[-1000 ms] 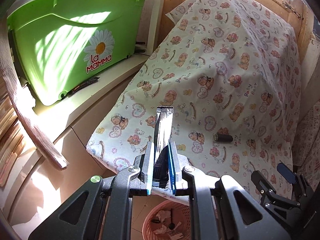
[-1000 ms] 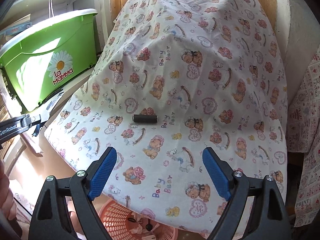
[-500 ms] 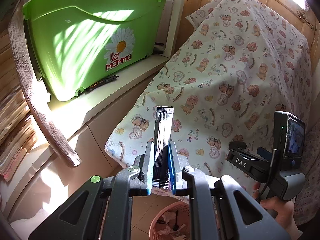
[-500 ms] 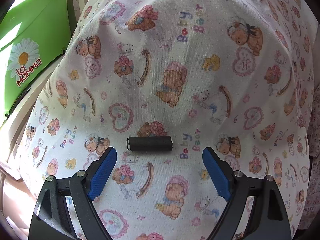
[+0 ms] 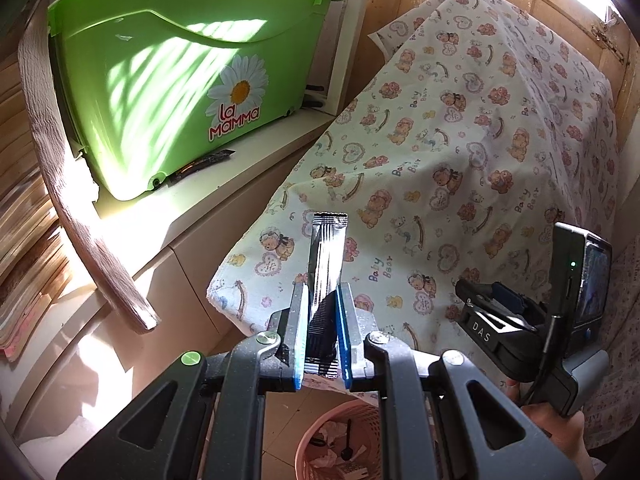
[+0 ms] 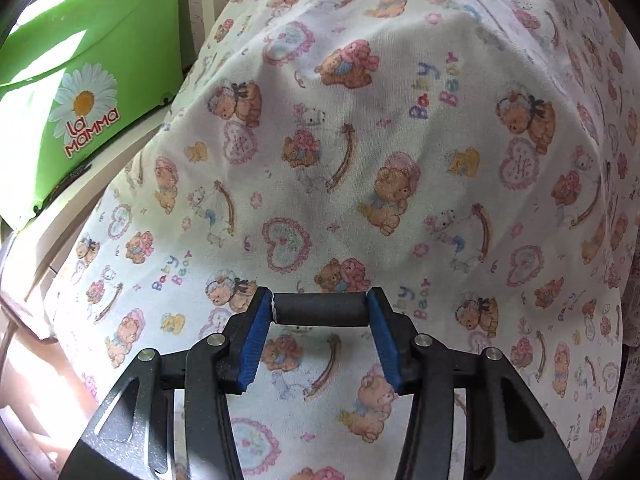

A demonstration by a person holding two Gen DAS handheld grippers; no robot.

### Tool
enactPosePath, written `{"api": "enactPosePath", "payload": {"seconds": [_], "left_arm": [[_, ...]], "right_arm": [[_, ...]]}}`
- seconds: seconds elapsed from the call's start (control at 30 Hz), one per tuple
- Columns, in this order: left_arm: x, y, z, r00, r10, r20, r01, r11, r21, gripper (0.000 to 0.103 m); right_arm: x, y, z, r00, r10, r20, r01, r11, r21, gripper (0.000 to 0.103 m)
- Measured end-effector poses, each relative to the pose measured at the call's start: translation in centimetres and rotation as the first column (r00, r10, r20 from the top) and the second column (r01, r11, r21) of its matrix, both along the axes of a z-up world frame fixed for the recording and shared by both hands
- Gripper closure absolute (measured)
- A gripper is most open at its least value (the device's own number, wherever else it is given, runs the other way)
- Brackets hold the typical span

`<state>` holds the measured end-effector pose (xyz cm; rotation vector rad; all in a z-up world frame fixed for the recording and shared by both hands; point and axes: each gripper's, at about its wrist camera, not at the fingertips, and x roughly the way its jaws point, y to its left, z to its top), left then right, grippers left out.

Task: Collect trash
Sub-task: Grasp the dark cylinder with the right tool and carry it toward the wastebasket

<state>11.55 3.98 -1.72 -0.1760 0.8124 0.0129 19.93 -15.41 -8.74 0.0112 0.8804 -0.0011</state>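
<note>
Two pads touching roll ends

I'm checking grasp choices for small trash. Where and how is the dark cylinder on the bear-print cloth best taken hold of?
By its two flat ends, coming from the near side, angled downward. The dark cylinder lies on its side across the bear-print cloth, so end-on pads probably stop it rolling. The right gripper has just been closing and its pads now meet both ends.
</note>
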Motion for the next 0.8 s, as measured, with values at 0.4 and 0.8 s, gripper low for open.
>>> {"api": "enactPosePath", "payload": {"seconds": [0.4, 0.8], "left_arm": [[-1.8, -3.1, -0.6, 0.994, -0.103, -0.034, 0.105, 0.994, 0.039, 0.091], [-5.0, -7.1, -3.8, 0.911, -0.327, -0.251, 0.322, 0.945, -0.061, 0.091]], "right_arm": [[-12.7, -1.4, 5.9, 0.988, 0.066, 0.137, -0.072, 0.996, 0.042, 0.052], [-21.0, -2.3, 3.2, 0.995, 0.096, 0.024, -0.097, 0.993, 0.071, 0.051]]}}
